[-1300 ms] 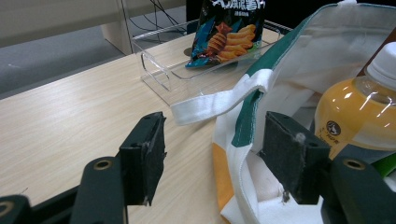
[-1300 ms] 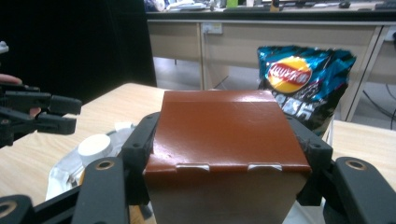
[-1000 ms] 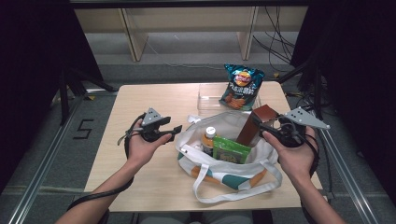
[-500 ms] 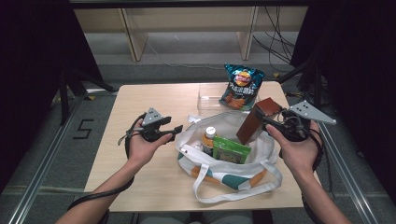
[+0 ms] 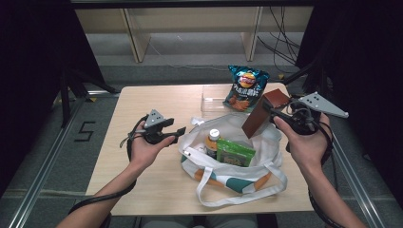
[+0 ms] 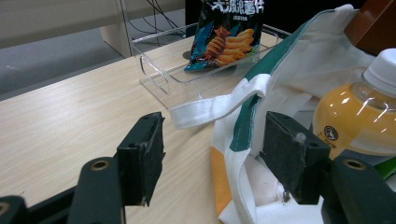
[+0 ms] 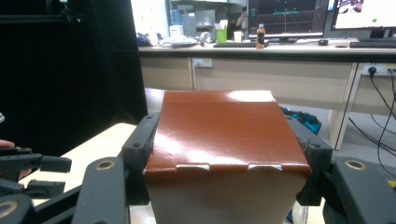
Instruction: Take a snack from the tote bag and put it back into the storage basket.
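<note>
A white tote bag (image 5: 266, 142) with green and orange trim lies open on the wooden table (image 5: 142, 190). Inside it I see an orange drink bottle (image 5: 212, 142) with a white cap and a green packet (image 5: 235, 153). My right gripper (image 5: 274, 116) is shut on a brown box (image 5: 261, 113), held tilted above the bag's right side; both pads press its sides (image 7: 224, 135). My left gripper (image 5: 178, 133) is open at the bag's left rim. In the left gripper view the bag's edge (image 6: 243, 121) lies between its jaws (image 6: 215, 158), and the bottle (image 6: 359, 121) stands at the right.
A clear plastic tray (image 5: 216, 97) at the table's far side holds a blue chip bag (image 5: 244, 88). The bag's long handles (image 5: 237, 190) loop toward the table's near edge. Pale shelving stands beyond the table, and cables hang at the back right.
My right gripper has lifted the brown box up out of the bag; it now hangs higher and more tilted. The left gripper has stayed at the bag's rim.
</note>
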Available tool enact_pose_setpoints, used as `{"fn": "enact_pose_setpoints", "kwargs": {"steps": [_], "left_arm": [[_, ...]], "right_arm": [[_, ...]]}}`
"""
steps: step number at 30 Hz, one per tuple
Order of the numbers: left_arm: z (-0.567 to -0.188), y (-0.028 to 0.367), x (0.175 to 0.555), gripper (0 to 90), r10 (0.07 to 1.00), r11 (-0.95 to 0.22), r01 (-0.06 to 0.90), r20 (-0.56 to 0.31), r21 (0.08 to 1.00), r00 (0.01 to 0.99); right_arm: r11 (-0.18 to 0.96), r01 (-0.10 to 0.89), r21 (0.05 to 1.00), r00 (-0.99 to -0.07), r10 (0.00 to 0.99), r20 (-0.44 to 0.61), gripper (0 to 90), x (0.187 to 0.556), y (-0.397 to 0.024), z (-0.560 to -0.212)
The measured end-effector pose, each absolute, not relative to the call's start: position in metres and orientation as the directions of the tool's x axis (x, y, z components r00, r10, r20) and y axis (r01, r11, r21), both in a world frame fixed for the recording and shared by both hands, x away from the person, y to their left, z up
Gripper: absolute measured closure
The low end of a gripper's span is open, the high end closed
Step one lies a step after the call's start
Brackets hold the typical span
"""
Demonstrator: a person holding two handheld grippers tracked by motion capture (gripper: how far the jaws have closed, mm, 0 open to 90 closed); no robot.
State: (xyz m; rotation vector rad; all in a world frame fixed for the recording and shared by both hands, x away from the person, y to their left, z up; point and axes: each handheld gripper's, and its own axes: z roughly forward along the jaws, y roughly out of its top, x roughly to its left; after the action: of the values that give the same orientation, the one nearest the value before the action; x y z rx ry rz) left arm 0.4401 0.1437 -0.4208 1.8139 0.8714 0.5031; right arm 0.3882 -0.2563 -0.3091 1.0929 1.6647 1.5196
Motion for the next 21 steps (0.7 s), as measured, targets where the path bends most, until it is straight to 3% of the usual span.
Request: {"fn": "enact_pose_setpoints", "kwargs": {"steps": [21], "left_arm": [[-0.42, 0.144, 0.44, 37.9, 0.758, -0.219, 0.331, -0.053, 0.918, 0.65]], "right_arm": [[-0.031, 0.157, 0.987, -0.461, 0.882, 0.101, 40.0, 0.392, -0.257, -0.29]]}}
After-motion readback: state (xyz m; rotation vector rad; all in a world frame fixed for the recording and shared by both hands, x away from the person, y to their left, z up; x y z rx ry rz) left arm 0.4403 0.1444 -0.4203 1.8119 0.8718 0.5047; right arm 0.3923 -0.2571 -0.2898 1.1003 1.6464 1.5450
